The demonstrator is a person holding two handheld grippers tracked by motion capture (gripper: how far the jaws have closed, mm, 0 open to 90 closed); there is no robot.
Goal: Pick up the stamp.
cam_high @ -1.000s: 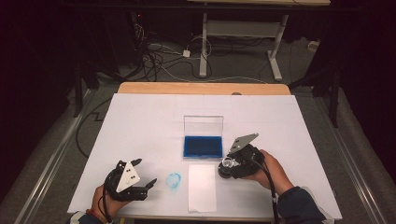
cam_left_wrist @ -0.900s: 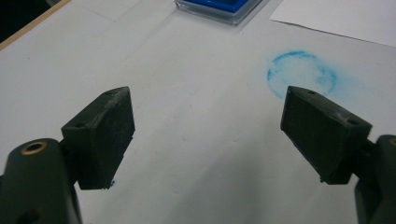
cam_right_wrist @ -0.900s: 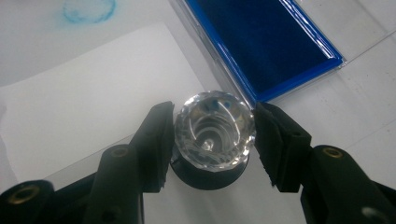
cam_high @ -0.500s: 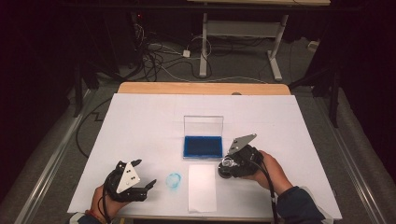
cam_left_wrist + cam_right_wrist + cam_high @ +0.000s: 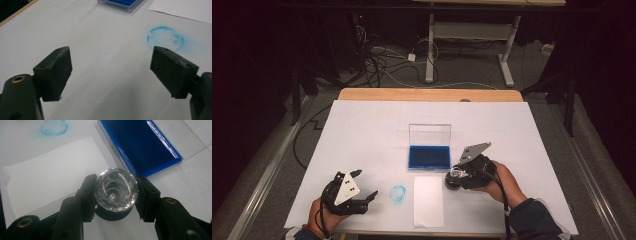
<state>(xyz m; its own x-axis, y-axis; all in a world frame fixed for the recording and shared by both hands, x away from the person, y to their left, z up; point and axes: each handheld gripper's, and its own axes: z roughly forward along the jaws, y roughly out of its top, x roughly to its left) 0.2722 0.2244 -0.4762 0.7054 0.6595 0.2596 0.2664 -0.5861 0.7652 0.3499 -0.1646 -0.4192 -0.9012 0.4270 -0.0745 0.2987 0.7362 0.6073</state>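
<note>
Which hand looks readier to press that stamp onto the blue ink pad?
The right: its fingers already clamp the stamp beside the ink pad. The left gripper sits open and apart.

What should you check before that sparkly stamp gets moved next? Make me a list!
1. Right gripper shut on the stamp, a pad on each side: ok.
2. Ink pad lid up, blue pad uncovered: ok.
3. Paper lies flat beside the stamp: ok.
4. Left gripper open, empty, off to the side by the blue ring mark: ok.
5. Ink on the stamp's underside: cannot tell, it is hidden.
6. Stamp standing on the table or lifted: cannot tell.
</note>
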